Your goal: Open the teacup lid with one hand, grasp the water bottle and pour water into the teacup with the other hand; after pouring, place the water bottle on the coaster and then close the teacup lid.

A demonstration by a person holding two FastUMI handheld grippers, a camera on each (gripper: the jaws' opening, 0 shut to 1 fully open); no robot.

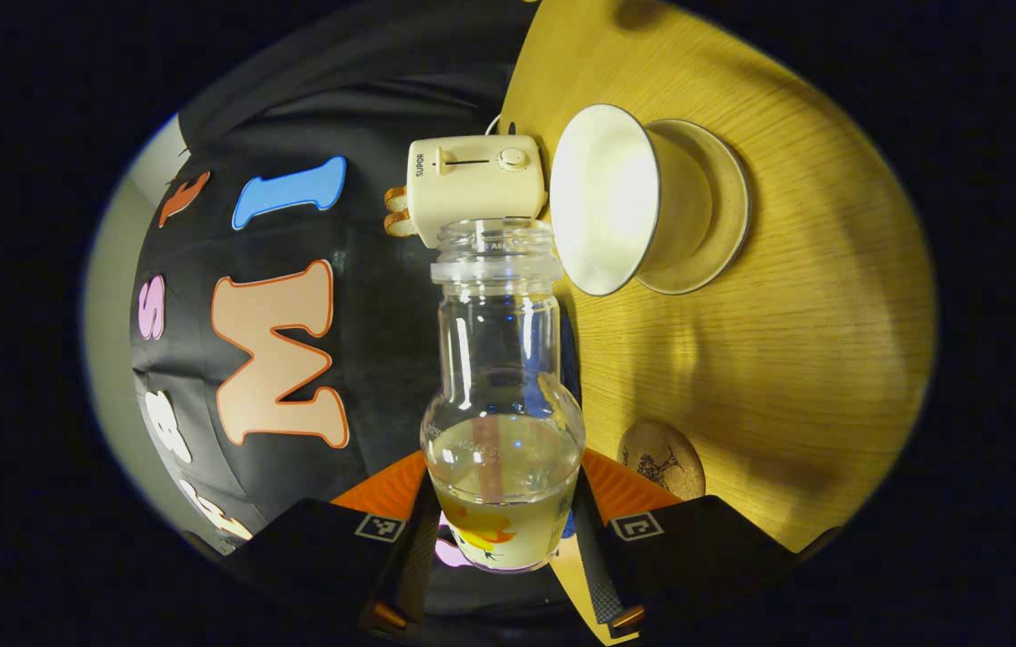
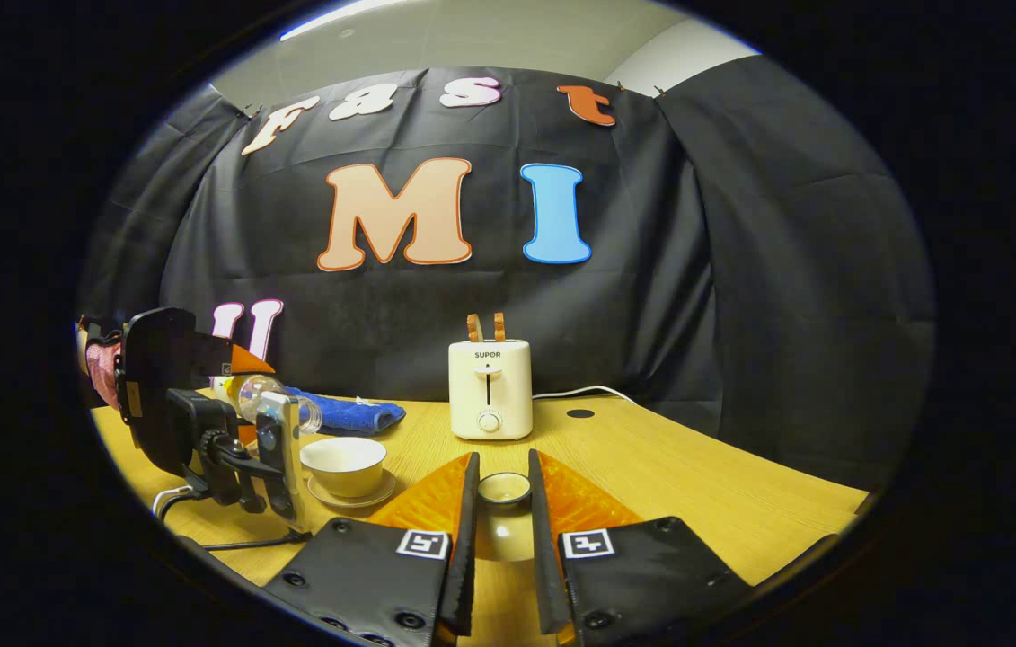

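Currently the left gripper (image 1: 503, 530) has both fingers clamped on the base of the water bottle (image 1: 501, 395), tipped sideways with its open mouth just beside the rim of the teacup (image 1: 615, 211) on its saucer (image 1: 723, 216). Coaster (image 1: 662, 460) lies nearby on the table (image 1: 813, 341). Right gripper (image 2: 502, 503) pinches the teacup lid (image 2: 504, 488) between its fingers.

The toaster (image 2: 490, 388) bears the brand word "SUPOR" on its front.

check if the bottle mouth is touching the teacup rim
Apart. The right gripper view shows the bottle mouth tipped above the teacup, with a gap.
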